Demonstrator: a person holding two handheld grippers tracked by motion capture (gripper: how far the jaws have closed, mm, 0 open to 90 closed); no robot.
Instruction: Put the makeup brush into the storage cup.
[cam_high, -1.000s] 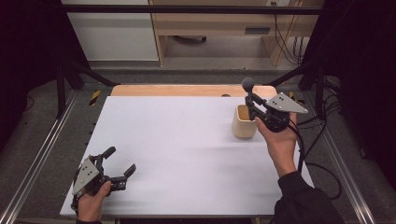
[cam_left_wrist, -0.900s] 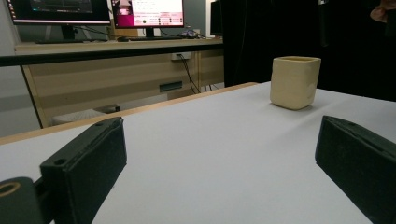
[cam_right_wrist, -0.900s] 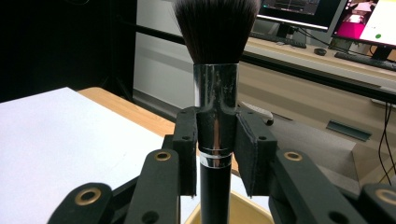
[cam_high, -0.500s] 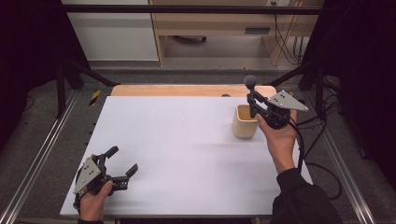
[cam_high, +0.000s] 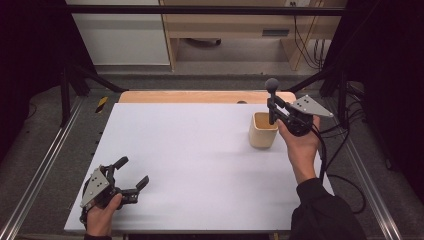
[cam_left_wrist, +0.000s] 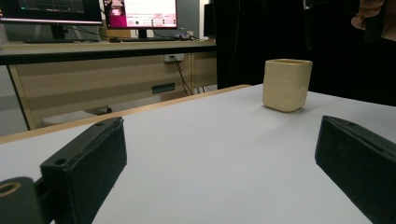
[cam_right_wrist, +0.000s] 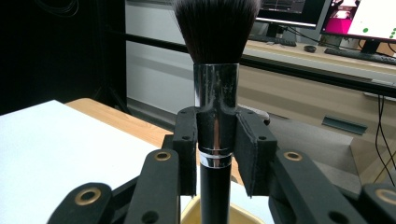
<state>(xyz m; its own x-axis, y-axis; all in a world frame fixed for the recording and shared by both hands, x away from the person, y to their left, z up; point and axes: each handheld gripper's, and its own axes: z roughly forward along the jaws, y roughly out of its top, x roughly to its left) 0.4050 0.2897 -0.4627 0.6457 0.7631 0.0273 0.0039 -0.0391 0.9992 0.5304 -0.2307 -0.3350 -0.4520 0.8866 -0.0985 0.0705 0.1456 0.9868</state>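
A makeup brush (cam_right_wrist: 215, 79) with dark bristles, a chrome ferrule and a black handle stands upright, bristles up, in my right gripper (cam_right_wrist: 215, 154), which is shut on it. In the high view the right gripper (cam_high: 272, 111) holds the brush (cam_high: 271, 97) over a cream square cup (cam_high: 263, 130) at the table's right side; the handle's lower end reaches into the cup's mouth. The cup (cam_left_wrist: 286, 84) also stands far ahead in the left gripper view. My left gripper (cam_high: 134, 172) rests open near the front left corner, nothing between its fingers (cam_left_wrist: 88, 163).
The white table top (cam_high: 190, 150) has a wooden strip (cam_high: 200, 96) along its far edge. Metal rails run down both sides. Desks with monitors (cam_left_wrist: 140, 11) stand beyond the table. Cables trail from the right gripper off the table's right edge.
The right gripper with the brush has shifted slightly; the brush stays upright over the cup. The left gripper has not moved.
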